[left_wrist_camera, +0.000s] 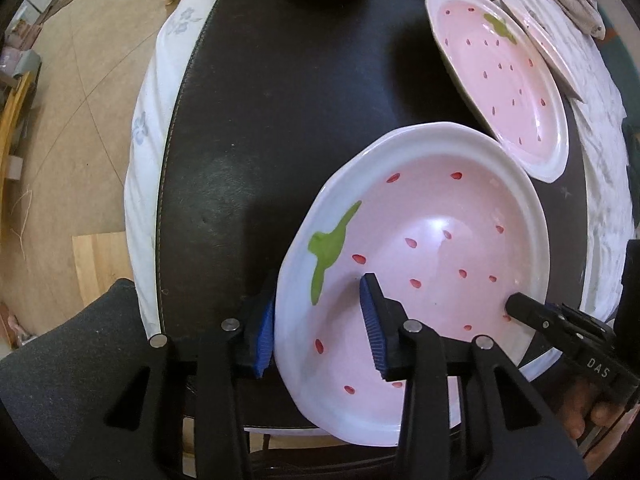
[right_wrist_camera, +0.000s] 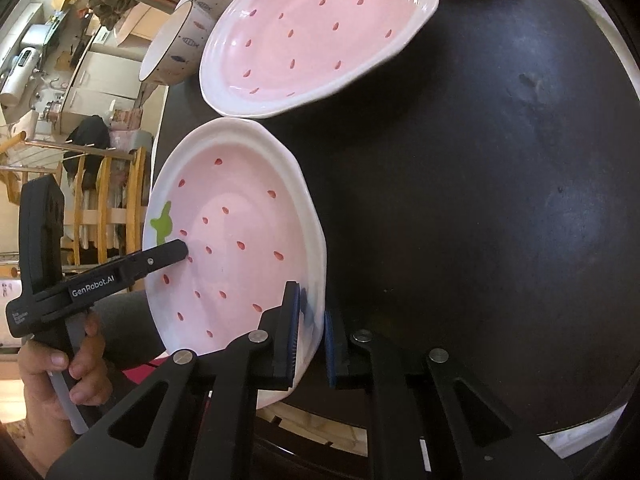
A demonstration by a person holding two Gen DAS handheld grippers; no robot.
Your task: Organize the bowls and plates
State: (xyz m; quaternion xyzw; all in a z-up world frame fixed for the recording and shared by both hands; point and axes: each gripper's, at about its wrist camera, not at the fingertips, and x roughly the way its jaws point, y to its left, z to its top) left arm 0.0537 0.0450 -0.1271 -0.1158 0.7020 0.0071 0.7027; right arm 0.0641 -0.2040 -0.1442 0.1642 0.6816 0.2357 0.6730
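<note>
The left wrist view looks almost straight down from close above its own black gripper, whose blue-padded fingers fill the lower edge, onto a black leather-like table mat. The right wrist view looks slantwise down along the right gripper, equally near. Both views share the near pink strawberry-patterned ceramic plate with white rim, a second matching plate beyond it, and the mat. Each camera also catches the other gripper at the frame's side.
</note>
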